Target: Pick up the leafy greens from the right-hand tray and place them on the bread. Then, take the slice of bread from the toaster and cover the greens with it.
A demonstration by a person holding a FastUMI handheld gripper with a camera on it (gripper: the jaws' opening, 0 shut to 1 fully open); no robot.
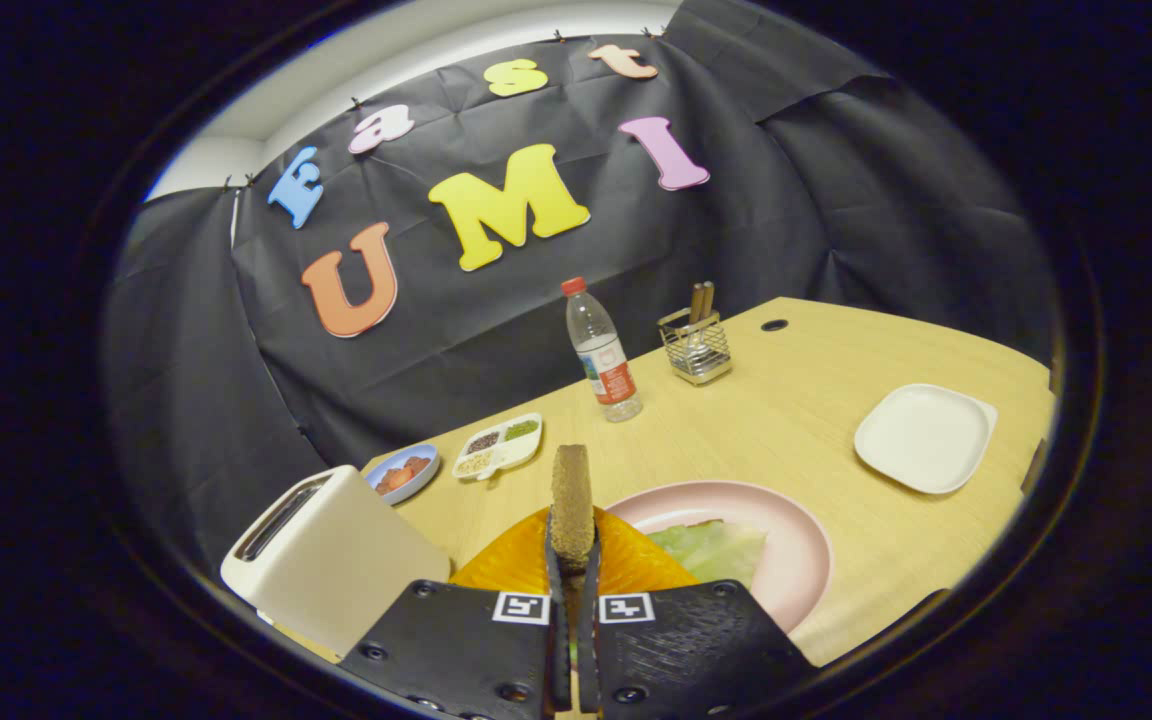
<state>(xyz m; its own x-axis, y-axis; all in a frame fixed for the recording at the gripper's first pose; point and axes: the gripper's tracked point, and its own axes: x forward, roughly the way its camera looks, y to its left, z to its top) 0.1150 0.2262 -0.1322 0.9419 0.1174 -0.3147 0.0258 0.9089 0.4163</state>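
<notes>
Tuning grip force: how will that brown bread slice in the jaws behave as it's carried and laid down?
The thin brown bread slice stands upright, pinched edge-on between the closed jaws of the gripper, without drooping, so it is probably fairly stiff and light. Its grainy surface suggests little slip. Squeezing harder might crumble it. Laid on the pale green lettuce leaf, it may rock.

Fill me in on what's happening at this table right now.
A handheld tool is shut on a bread slice, held upright on edge between its fingers. The toaster stands just to its left. Ahead lies a pink plate with greens on it, beside an orange plate. The slice hasn't been laid over the greens yet.
</notes>
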